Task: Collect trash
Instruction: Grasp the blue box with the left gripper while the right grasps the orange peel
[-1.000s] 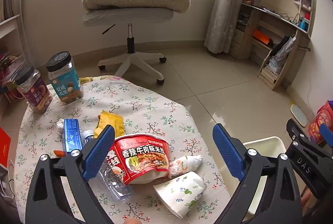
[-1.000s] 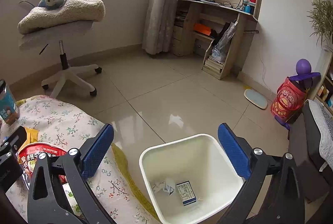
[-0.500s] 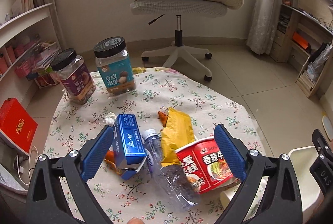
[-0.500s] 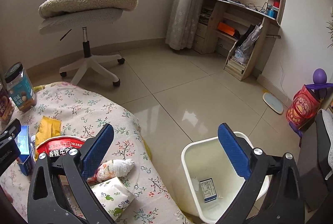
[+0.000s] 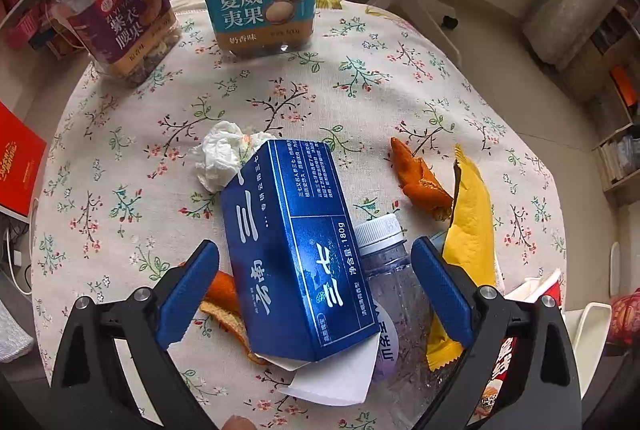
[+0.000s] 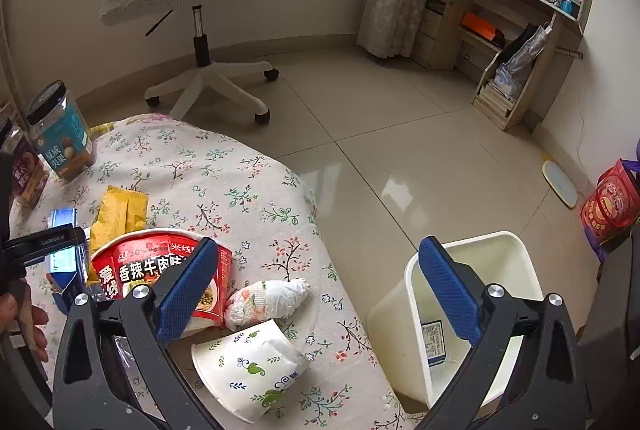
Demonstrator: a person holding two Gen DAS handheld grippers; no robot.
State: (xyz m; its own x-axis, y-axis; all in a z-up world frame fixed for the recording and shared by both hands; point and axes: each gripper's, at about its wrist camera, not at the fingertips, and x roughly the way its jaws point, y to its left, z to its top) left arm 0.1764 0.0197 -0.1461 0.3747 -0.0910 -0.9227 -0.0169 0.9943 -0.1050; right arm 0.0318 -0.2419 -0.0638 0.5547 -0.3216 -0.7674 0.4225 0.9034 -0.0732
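Left wrist view: the left gripper (image 5: 316, 294) hangs with jaws spread on either side of a blue carton (image 5: 294, 250) lying on the floral tablecloth (image 5: 132, 150), beside a plastic bottle (image 5: 394, 282).

Right wrist view: the right gripper (image 6: 318, 294), jaws spread, holds nothing between the noodle bowl (image 6: 160, 270) and the white bin (image 6: 516, 270).

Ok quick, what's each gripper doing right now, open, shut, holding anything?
Left gripper: open, holding nothing, jaws on either side of the blue box.
Right gripper: open, empty, between the table and the white bin.

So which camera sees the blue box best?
The left wrist view: the blue box fills the middle, between the open left claw. The right wrist view shows only a sliver behind that claw.
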